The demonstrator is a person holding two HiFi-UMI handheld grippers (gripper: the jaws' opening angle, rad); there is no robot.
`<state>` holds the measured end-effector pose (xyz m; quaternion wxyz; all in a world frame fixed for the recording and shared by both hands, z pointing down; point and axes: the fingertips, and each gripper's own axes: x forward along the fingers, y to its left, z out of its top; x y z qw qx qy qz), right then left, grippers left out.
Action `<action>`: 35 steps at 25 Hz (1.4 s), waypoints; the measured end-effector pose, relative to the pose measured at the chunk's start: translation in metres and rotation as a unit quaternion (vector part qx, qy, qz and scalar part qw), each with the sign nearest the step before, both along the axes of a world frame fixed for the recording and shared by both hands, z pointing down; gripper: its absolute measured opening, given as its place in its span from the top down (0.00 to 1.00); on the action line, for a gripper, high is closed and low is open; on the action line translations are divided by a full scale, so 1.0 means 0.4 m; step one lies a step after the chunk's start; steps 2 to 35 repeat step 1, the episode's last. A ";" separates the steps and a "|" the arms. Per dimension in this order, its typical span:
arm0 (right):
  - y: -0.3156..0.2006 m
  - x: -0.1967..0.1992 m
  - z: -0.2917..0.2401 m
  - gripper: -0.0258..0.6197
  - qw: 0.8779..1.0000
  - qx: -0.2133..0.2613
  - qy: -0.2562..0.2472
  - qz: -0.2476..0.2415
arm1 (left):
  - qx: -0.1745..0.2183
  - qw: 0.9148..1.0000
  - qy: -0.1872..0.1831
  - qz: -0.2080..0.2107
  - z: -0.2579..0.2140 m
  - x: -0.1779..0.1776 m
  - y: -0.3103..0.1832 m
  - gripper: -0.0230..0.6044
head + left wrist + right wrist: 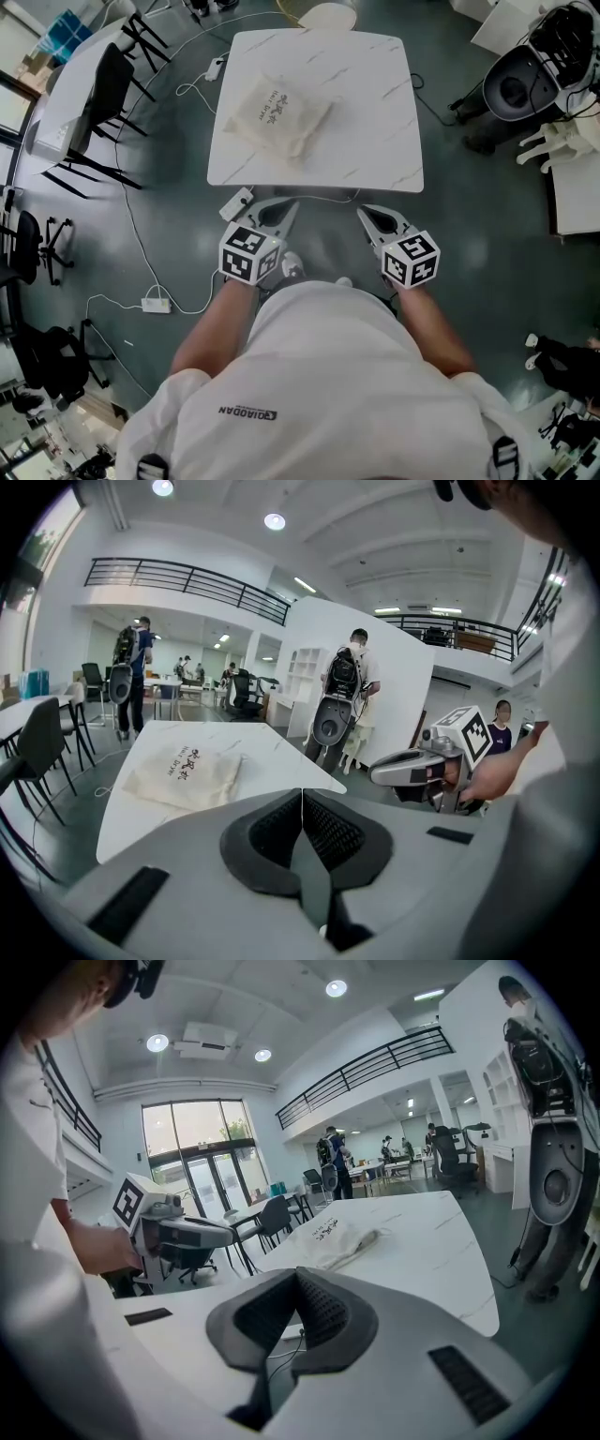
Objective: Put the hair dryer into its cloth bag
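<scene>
Marble table (375,141) holds the cloth bag (277,112), left of centre; no hair dryer shows. My left gripper (279,212) and right gripper (373,217) hang clenched, empty, nearside; I reckon shut jaws might merely shove the bag.

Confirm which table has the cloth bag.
The veined white table at centre: cloth bag lies on its left half. The far-left table by black chairs shows none.

Cloth bag (278,114): cream fabric, dark printed characters plus small line of lettering on upper face. Lies flat on white marbled table (366,141), left of centre, turned diagonal to table edges. Surface rumpled, slightly puffed. Contents not discernible.
</scene>
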<state>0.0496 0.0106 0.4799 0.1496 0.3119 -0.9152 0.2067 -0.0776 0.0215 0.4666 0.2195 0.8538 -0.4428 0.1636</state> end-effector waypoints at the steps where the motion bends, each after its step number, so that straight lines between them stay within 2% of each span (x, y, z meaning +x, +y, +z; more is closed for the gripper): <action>1: -0.001 -0.001 0.000 0.93 1.000 0.000 0.000 -0.001 | 0.000 1.000 0.000 0.000 0.001 -0.002 -0.001 0.92; 35: -0.001 -0.001 0.000 0.93 1.000 0.000 0.000 -0.001 | 0.000 1.000 0.000 0.000 0.001 -0.002 -0.001 0.92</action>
